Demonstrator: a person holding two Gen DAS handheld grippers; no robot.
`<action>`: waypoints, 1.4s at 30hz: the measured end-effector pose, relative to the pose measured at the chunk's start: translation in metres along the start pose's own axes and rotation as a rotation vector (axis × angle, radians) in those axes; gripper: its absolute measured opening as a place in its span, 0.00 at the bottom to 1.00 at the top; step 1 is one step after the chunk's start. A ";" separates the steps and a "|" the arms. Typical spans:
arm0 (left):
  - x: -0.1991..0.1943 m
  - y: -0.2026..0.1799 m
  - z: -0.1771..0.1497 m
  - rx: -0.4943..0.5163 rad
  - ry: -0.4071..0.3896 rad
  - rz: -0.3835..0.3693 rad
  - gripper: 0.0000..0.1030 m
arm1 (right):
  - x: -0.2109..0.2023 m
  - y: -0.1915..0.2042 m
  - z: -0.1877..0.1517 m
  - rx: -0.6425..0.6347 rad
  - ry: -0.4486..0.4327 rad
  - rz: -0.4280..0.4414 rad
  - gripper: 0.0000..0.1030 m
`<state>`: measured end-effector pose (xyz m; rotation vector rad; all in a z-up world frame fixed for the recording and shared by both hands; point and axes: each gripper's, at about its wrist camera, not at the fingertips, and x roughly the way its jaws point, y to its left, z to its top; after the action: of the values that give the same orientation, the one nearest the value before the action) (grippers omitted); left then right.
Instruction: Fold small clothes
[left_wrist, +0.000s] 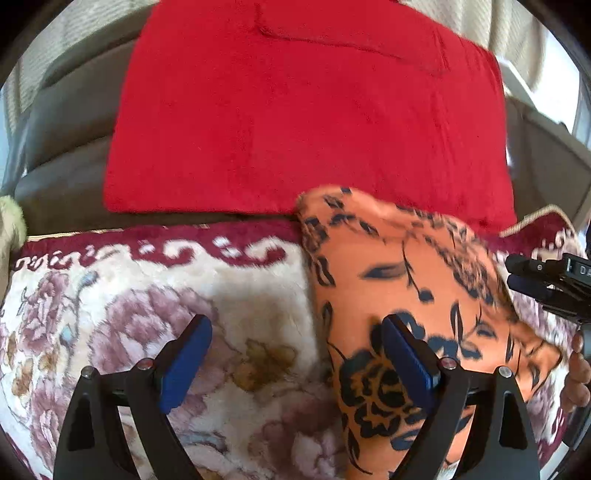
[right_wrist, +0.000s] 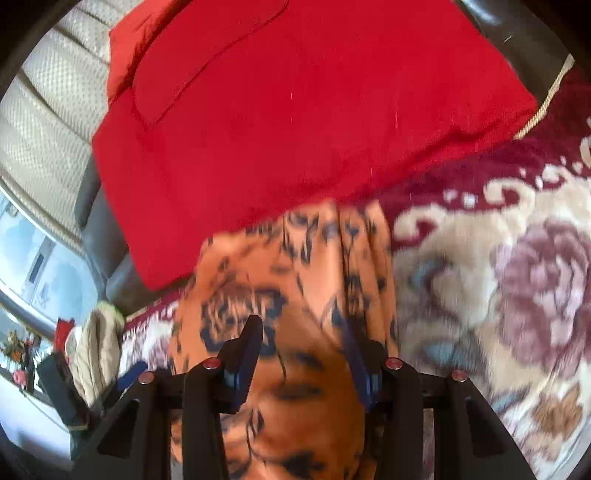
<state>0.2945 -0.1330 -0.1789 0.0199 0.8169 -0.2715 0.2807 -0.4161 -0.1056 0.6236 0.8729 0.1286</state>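
An orange cloth with a dark blue flower print (left_wrist: 399, 280) lies bunched on a flowered plush blanket (left_wrist: 229, 291). My left gripper (left_wrist: 299, 332) is open above the blanket, its right finger over the cloth's left edge. The right gripper's body shows at the right edge of the left wrist view (left_wrist: 550, 280). In the right wrist view the same cloth (right_wrist: 295, 266) fills the space under my right gripper (right_wrist: 301, 332), which is open with the cloth lying between and below its fingers. The cloth is blurred.
A folded red cloth (left_wrist: 303, 110) lies just beyond the orange one, also in the right wrist view (right_wrist: 295, 110). A grey sofa (left_wrist: 66, 140) is behind it. A beige cloth lump (right_wrist: 99, 350) sits at the left.
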 end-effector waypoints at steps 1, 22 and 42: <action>-0.002 0.002 0.002 -0.003 -0.012 0.010 0.90 | 0.000 0.000 0.004 0.006 -0.012 0.009 0.48; -0.018 -0.005 0.005 0.069 -0.046 0.036 0.90 | -0.023 0.002 -0.011 0.021 0.029 0.008 0.54; -0.023 -0.002 0.001 0.088 -0.070 0.058 0.90 | -0.053 0.024 -0.058 -0.092 0.040 -0.034 0.55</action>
<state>0.2799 -0.1295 -0.1621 0.1163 0.7335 -0.2523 0.2058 -0.3885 -0.0840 0.5214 0.9106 0.1506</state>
